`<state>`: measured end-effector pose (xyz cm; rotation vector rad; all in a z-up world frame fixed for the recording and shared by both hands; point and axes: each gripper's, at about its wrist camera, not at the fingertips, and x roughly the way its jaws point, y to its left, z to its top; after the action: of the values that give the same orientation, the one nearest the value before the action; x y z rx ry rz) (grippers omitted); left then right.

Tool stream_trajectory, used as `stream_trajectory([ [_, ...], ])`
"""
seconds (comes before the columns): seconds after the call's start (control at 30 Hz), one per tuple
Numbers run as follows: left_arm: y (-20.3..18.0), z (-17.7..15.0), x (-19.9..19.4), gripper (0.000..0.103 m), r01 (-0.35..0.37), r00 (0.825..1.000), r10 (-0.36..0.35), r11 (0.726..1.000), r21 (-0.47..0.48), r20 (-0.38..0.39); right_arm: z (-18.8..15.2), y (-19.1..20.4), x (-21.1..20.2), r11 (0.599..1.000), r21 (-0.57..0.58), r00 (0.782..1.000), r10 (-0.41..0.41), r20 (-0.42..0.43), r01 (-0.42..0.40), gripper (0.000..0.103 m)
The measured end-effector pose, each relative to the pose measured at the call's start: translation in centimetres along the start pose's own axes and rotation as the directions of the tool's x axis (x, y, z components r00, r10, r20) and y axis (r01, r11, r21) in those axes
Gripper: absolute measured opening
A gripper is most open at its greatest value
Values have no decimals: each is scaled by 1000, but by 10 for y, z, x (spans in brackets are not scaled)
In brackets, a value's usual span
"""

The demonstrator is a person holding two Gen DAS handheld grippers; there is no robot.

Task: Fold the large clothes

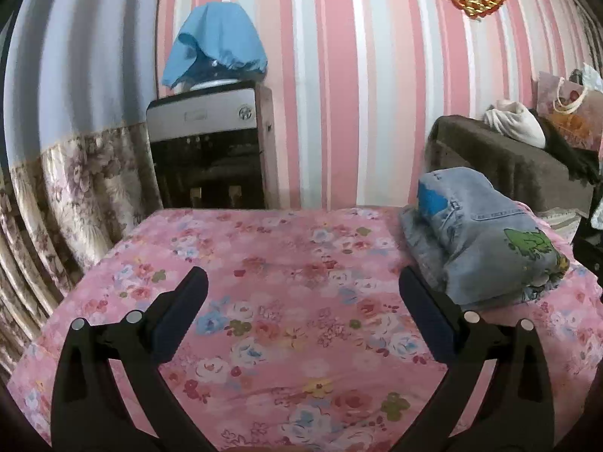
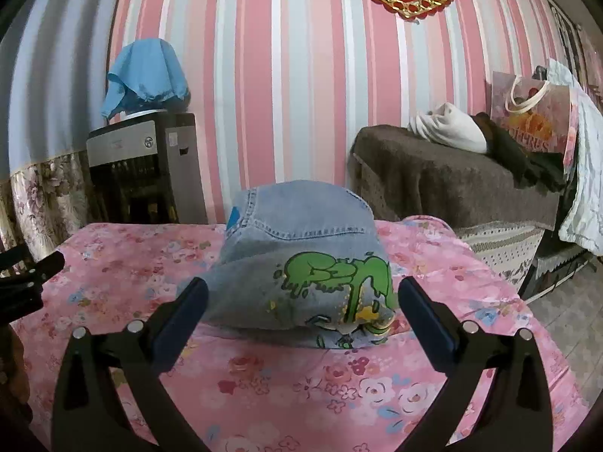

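Note:
A folded light-blue denim garment (image 2: 301,256) with a green cartoon print lies as a thick bundle on the pink floral table cover (image 2: 339,395). In the left wrist view the bundle (image 1: 486,241) sits at the right of the cover (image 1: 264,263). My right gripper (image 2: 301,297) is open and empty, just in front of the bundle, its fingers either side of the near edge without touching it. My left gripper (image 1: 301,290) is open and empty over bare cover, left of the bundle. Its tip shows at the left edge of the right wrist view (image 2: 34,275).
A water dispenser (image 1: 207,150) with a blue cloth over its top (image 1: 215,45) stands behind the table by the striped wall. A brown-covered bench (image 2: 452,188) with white cloth, dark clothes and a gift bag (image 2: 535,116) stands at the back right. Floral curtain (image 1: 75,196) hangs left.

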<state>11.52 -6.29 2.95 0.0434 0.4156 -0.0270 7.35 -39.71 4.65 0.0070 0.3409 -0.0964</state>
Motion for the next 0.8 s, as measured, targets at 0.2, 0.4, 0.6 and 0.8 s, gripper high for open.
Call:
stream_trajectory([
  [0.2,4,1,-3,100,12,1000,-12,1000,-23,6,-1,-1,3,1000,3,1000,-12,-8,12,101],
  [0.4,4,1,-5,100,12,1000,-12,1000,-23,12,-1,-2,5,1000,3,1000,-14,-16,14,101],
  [0.6,3,0,-5,100,19,1000,-19,1000,-16,8,-2,-2,6,1000,5,1000,-6,-21,6,101],
  [0.8,4,0,-3,100,19,1000,-19,1000,-20,1,-1,-3,6,1000,6,1000,-5,-18,5,101],
])
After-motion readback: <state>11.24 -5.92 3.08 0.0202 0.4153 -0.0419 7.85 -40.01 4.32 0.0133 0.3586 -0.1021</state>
